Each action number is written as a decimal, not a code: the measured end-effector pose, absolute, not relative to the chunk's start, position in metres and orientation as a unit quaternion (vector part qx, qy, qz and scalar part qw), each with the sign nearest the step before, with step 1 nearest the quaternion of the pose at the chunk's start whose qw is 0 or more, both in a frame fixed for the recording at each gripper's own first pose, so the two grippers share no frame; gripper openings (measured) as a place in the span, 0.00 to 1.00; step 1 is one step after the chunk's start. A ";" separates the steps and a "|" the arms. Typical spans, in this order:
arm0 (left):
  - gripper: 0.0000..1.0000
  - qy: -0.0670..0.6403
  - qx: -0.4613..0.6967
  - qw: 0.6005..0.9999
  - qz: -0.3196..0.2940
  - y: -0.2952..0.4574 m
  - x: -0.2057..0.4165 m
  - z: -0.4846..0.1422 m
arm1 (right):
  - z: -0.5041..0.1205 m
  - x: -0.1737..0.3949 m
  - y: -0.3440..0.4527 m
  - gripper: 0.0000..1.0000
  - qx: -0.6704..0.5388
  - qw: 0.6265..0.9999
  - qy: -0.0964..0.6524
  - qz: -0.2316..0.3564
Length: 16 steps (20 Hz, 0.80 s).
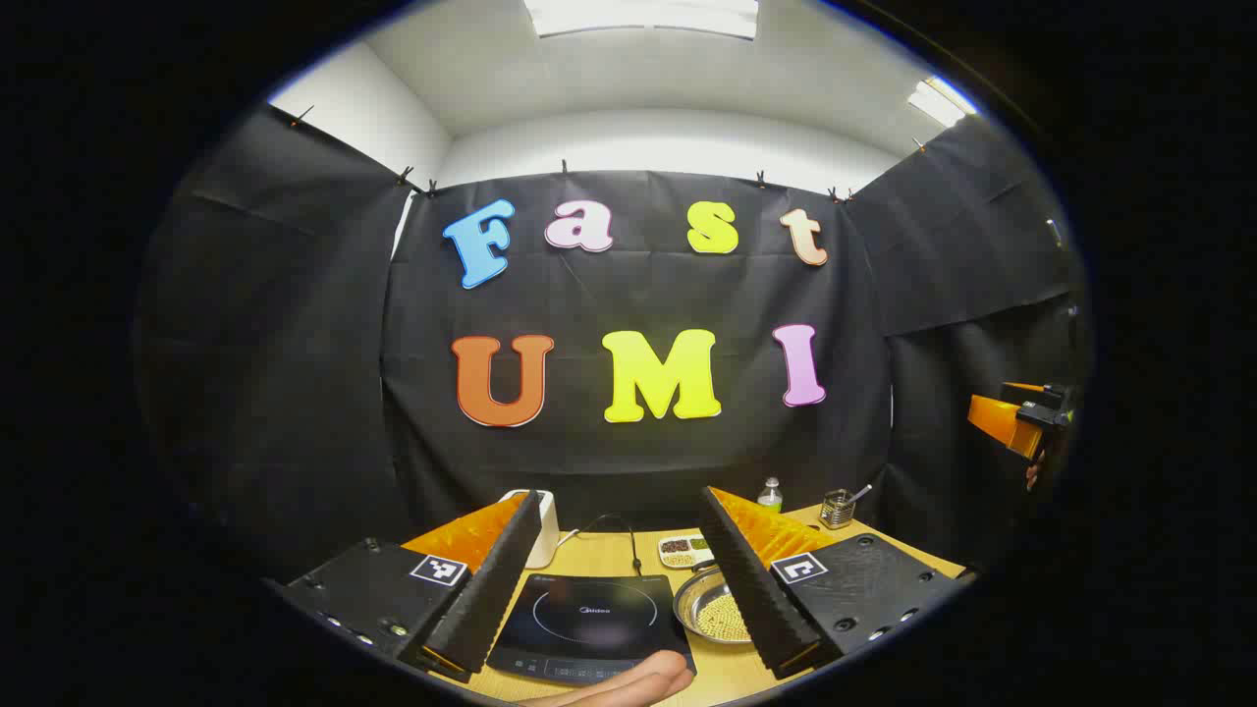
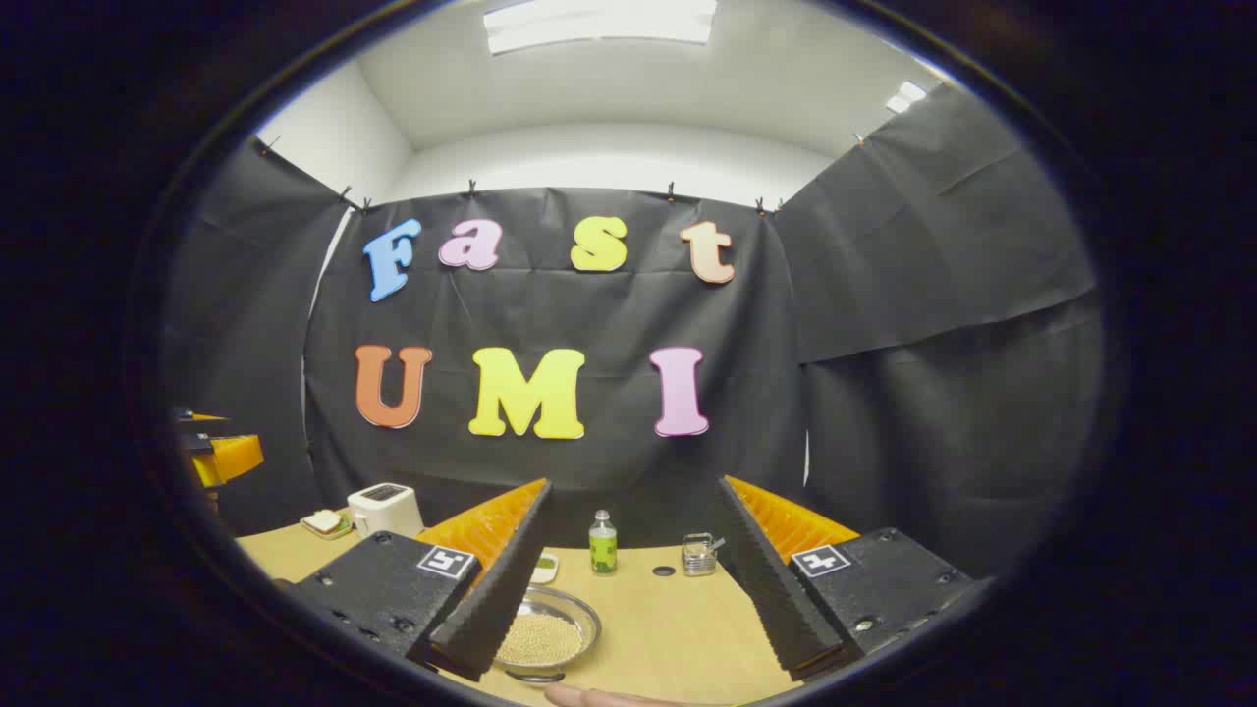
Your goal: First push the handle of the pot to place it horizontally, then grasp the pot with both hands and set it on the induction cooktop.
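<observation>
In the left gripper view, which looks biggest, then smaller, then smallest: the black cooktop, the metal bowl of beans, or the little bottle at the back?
1. Induction cooktop
2. Metal bowl, partly hidden by a gripper finger
3. Bottle, though it stands farthest away, which shrinks it

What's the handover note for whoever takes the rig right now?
Left gripper: open, holding nothing, raised over the cooktop.
Right gripper: open, holding nothing, raised over the table, near the metal bowl of beans.
Cooktop: on the table, top bare; a hand lies at its near edge.
Pot: I can't make out a pot with a handle; the bowl of beans sits just right of the cooktop.
Done: nothing that I can tell; neither gripper touches anything.
Left: find the pot, push its handle horizontal, grasp it with both grippers, set it on the cooktop.
</observation>
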<state>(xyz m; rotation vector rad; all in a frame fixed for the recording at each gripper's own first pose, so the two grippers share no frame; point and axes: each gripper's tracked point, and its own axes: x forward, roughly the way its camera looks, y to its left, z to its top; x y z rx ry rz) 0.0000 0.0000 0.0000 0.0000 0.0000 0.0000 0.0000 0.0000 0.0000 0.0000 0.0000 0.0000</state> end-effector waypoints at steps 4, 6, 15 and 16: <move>0.96 -0.001 0.000 1.000 0.002 0.005 0.001 0.001 | 0.003 0.000 0.000 0.99 -0.002 1.000 -0.004 -0.001; 0.96 -0.001 0.002 1.000 0.002 0.003 0.003 0.001 | 0.003 -0.002 -0.001 0.99 -0.004 1.000 -0.005 0.001; 0.96 -0.003 -0.002 1.000 -0.009 -0.005 -0.004 0.000 | -0.002 -0.001 -0.001 0.99 -0.003 1.000 0.006 0.002; 0.96 -0.004 -0.001 1.000 -0.009 -0.007 -0.005 0.001 | -0.002 -0.001 -0.001 0.99 -0.004 1.000 0.008 0.002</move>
